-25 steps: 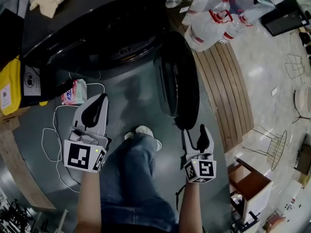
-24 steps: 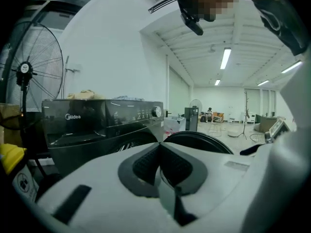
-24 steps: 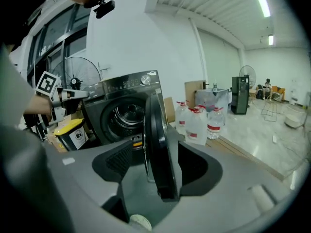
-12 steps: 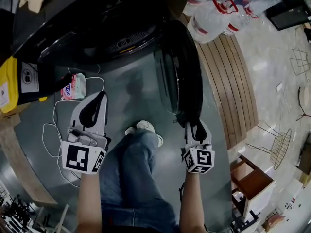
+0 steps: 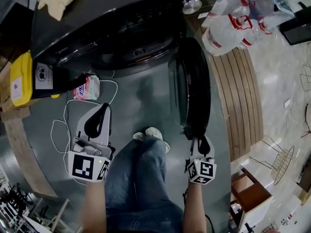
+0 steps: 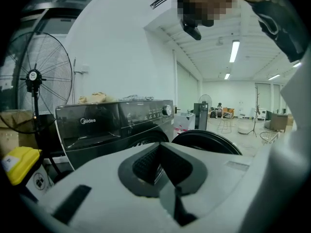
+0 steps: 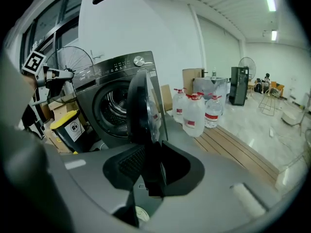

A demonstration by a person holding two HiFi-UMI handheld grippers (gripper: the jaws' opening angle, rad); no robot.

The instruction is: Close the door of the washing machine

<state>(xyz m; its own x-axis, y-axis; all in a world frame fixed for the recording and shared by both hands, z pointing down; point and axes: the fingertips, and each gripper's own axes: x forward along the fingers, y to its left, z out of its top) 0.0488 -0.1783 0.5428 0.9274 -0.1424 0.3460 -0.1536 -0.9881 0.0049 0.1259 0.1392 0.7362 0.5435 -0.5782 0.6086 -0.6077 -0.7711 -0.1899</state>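
Right gripper [image 7: 148, 166] closing on the door [image 7: 142, 106]
The open door's edge stands upright between the jaws; behind it at left is the washing machine [image 7: 104, 96], at right water bottles [image 7: 195, 114] on a wooden platform [image 7: 235, 152].

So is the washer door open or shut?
Open: the door stands swung out from the washing machine, drum exposed, edge between right gripper's closing jaws.

Door [image 5: 193, 89] glossy black plastic; floor [image 5: 141, 89] smooth grey; platform [image 5: 241, 98] slatted wood.
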